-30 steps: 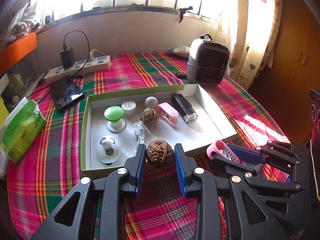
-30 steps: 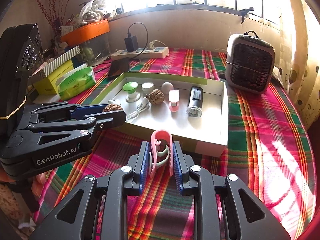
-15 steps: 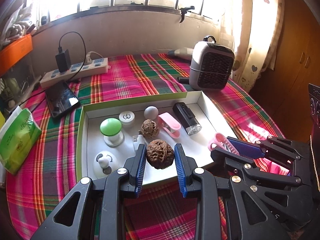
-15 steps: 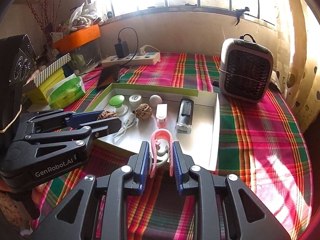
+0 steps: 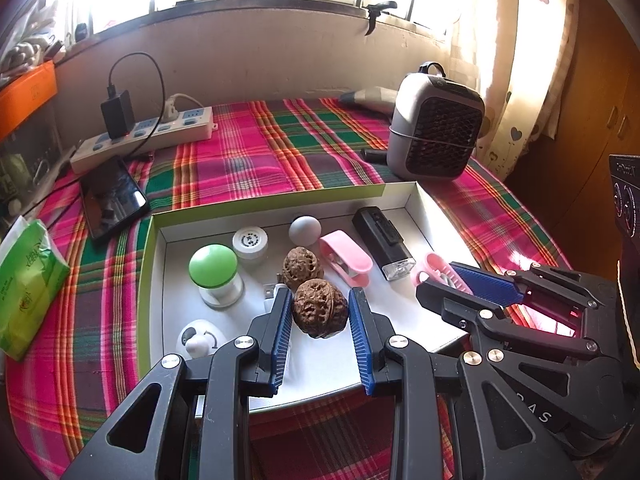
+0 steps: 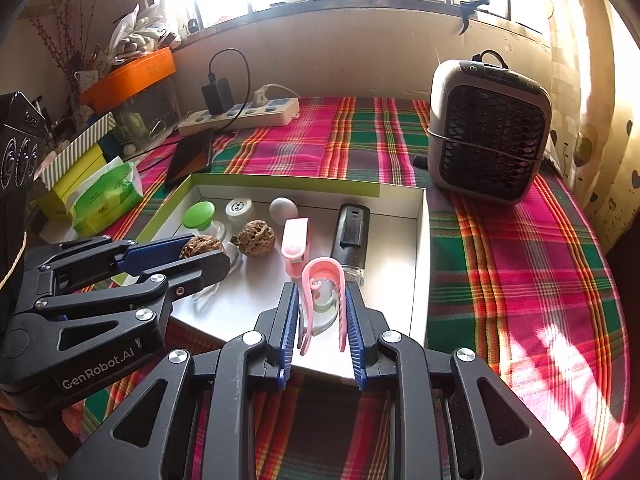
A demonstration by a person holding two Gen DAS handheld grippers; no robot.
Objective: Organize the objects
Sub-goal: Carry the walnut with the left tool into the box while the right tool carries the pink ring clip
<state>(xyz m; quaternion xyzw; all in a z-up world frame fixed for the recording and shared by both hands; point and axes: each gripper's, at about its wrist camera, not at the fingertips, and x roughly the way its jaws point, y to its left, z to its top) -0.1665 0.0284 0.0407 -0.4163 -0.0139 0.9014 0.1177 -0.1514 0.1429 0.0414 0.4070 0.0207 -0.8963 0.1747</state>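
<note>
Cable [image 5: 272, 293] mostly hidden behind gripped walnut [image 5: 319, 312]

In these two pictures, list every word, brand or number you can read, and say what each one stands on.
"GenRobot.AI": side of the left gripper.
"AS": end of a longer word on the right gripper; the rest is hidden.
Green tissue pack, round white cap: print too small to read.
</note>
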